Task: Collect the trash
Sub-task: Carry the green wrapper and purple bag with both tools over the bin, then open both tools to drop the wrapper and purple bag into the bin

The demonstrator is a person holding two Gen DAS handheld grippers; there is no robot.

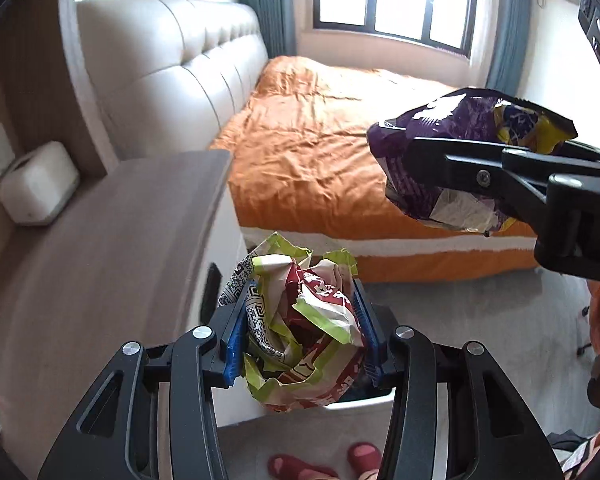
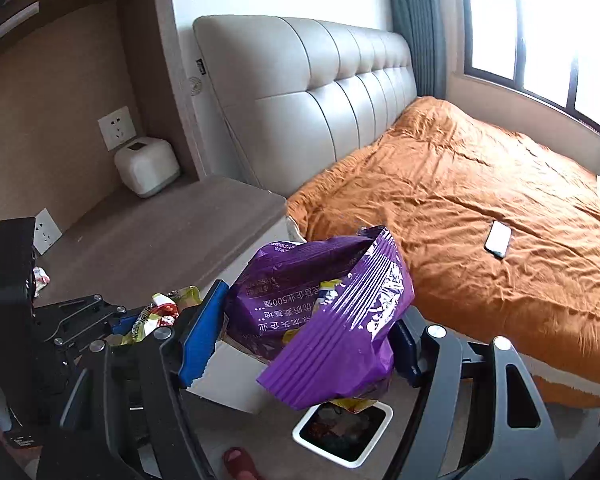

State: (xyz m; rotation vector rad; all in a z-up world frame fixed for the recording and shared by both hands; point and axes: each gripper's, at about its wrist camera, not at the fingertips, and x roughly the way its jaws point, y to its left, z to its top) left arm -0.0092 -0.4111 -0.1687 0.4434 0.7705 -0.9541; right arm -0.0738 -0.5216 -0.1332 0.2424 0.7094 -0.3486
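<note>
Bedside floor: bin (image 2: 342, 436) half hidden under purple bag (image 2: 320, 308).

Both hand-held grippers are matte black, built of flat linkage arms with long cut-out slots, joined by round silver pivot screws. The left gripper (image 1: 300, 328) carries ribbed blue pads (image 1: 233, 354) on its fingers, and the right gripper (image 2: 300, 340) has the same blue pads (image 2: 199, 336). Red slippers (image 1: 364, 456) cover the person's feet.

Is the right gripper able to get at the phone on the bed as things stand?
Probably not yet: the right gripper is shut on a purple bag. Nothing blocks the way to the phone on the blanket.
</note>
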